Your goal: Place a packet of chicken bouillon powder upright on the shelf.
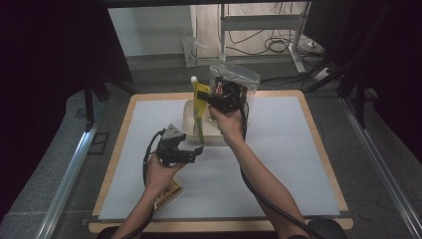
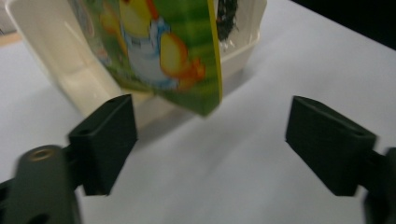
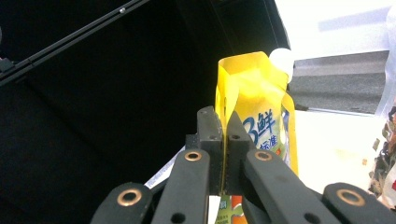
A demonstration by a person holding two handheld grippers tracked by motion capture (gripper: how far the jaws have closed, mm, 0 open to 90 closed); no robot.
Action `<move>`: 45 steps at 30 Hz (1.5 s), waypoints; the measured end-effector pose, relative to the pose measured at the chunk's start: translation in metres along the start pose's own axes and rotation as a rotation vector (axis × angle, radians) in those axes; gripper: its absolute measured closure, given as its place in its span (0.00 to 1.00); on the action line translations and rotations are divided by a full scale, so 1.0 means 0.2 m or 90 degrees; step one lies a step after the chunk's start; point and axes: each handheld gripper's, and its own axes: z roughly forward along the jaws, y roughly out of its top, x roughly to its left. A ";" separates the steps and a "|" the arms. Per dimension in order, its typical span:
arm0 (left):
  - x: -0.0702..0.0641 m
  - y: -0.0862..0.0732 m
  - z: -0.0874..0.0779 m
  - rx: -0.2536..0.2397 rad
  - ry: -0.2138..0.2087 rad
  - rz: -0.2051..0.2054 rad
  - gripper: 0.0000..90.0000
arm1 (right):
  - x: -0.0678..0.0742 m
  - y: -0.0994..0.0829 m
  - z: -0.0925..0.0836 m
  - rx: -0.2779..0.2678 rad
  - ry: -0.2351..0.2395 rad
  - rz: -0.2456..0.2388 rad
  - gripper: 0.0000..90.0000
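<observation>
Landmark: cream tub (image 1: 188, 119) at the mat's far centre. Nearest the person, a small packet (image 1: 166, 194) lies flat near the mat's front edge. Bare white mat (image 1: 278, 164) extends right of the tub. The left gripper (image 1: 198, 151) hovers level just before the tub, jaws apart, nothing between them. The right gripper (image 1: 209, 98), reaching above the tub, clamps the yellow spouted pouch (image 1: 200, 112), which hangs upright over the tub. A clear bag (image 1: 239, 79) stands just right of the tub.

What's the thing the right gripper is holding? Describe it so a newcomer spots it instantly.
Start at the white mat on the table, then find the cream tub near its far edge. Hanging over that tub, pinched by the right gripper, is a flat yellow-green spouted pouch with a white cap. Unlike the clear bag behind it, it is opaque, with a cartoon chick print.
</observation>
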 end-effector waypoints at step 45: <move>0.21 0.13 0.19 -0.011 0.022 -0.035 0.81 | -0.06 0.00 0.01 0.010 -0.019 0.012 1.00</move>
